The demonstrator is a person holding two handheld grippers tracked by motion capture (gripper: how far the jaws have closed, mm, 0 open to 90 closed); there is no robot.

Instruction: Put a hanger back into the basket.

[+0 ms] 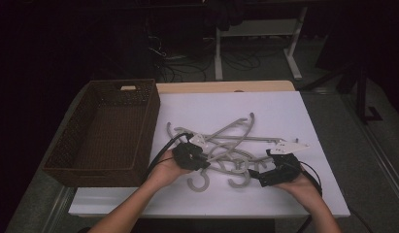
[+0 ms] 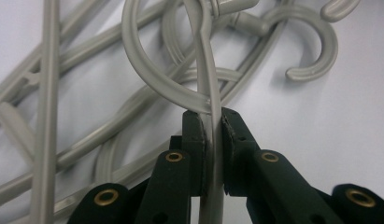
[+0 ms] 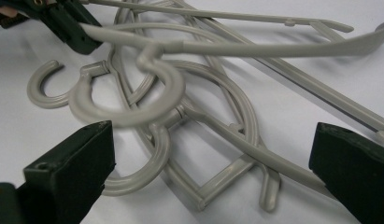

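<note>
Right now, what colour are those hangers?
Pale grey hangers, clearest in the right gripper view.

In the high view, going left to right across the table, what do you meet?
Wicker basket → left tongs, shut on a grey hanger → the tangle of grey plastic hangers → right tongs, jaws open.

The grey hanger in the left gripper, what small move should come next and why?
Probably lift it slowly. The left gripper is shut on one grey hanger tangled in the hanger pile, and the wicker basket waits alongside.
</note>
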